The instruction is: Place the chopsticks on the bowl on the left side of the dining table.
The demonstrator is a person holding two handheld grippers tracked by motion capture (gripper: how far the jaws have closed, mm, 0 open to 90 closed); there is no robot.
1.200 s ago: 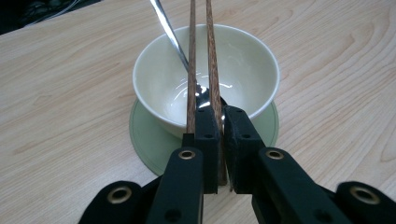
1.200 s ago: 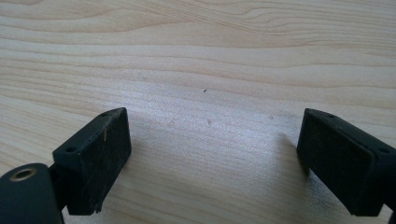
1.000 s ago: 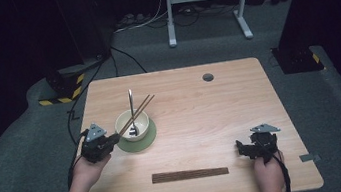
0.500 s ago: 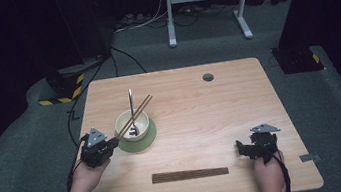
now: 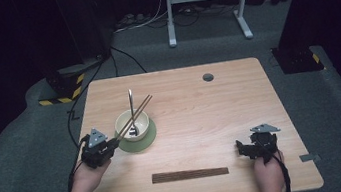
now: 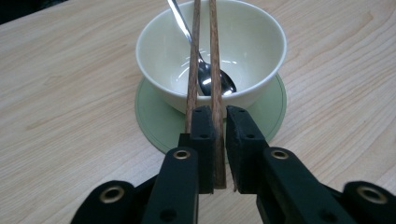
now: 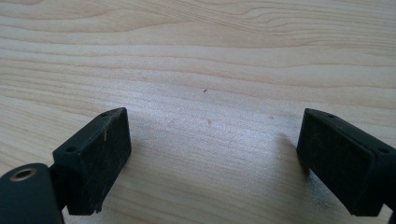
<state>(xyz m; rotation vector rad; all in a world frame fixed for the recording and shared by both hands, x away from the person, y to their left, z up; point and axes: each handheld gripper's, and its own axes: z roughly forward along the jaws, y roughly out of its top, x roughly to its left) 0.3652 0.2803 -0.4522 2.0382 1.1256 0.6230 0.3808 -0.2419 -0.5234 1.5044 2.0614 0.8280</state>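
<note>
My left claw (image 6: 218, 154) just loosened w/ chopsticks (image 6: 205, 60) between pads, over bowl (image 6: 252, 42); right claw (image 7: 210, 158) wide open, empty.

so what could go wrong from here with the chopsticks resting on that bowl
The left gripper has just been opening around the chopsticks. In its view only one stick sits between the jaws, so the other may roll off the bowl. A nudge could also tip the spoon leaning inside, or slide the bowl on its green saucer.
</note>
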